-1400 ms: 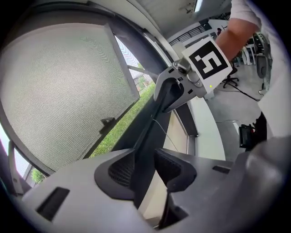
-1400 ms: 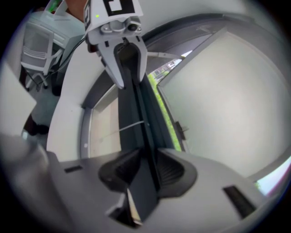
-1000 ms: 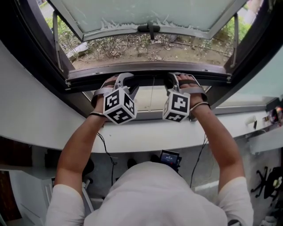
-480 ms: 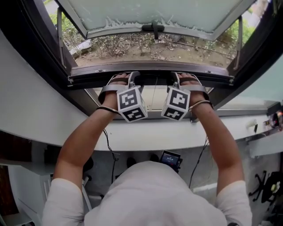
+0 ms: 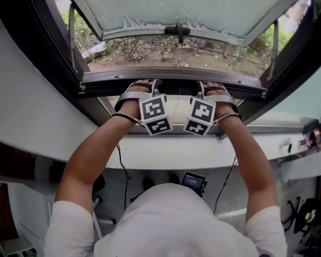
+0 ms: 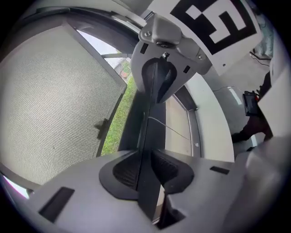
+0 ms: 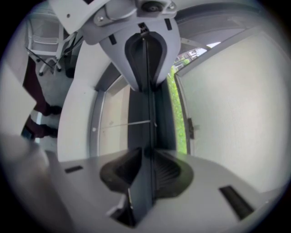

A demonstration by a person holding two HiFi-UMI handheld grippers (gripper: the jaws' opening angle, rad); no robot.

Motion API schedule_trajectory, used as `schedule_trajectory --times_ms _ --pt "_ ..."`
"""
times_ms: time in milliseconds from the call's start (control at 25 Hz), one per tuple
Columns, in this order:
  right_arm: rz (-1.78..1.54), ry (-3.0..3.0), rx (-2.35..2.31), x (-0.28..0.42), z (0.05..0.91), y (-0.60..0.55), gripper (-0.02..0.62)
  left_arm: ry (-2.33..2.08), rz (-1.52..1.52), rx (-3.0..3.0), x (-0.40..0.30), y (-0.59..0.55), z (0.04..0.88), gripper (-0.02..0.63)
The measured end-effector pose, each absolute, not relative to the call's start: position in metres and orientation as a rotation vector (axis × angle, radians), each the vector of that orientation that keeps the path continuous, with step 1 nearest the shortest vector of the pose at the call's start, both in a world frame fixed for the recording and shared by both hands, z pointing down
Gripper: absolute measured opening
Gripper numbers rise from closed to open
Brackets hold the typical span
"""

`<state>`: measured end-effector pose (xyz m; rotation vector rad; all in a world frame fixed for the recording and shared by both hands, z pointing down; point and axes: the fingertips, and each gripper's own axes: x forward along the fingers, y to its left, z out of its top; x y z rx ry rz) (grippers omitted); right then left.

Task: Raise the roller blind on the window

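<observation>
At the window, low across the frame: one dark rail [image 5: 176,89], taken to be the blind's bottom bar, lying just above the white sill [image 5: 165,156]. The blind's cloth is not made out.

- Left gripper [image 6: 145,169]: jaws have just been closing, and the pads are now clenched on the rail. Its marker cube has shifted inward, near the right one.
- Right gripper [image 7: 146,167]: clamped on the same rail, unmoved.
- Open sash [image 5: 175,15]: beyond the rail, swung outward.

Reading: both holds look secured, side by side. The rail is not yet lifted, and raising could start from here.
</observation>
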<state>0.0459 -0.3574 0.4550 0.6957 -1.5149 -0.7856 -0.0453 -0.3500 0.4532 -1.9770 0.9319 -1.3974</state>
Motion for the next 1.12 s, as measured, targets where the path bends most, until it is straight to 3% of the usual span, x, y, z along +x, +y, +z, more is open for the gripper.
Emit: schedule_trajectory --times_ms 1120 --pt "-0.803 -1.625 0.840 0.045 0.425 -0.357 0.087 0.933 -1.321 -2.095 -0.046 -0.344 0.425 0.086"
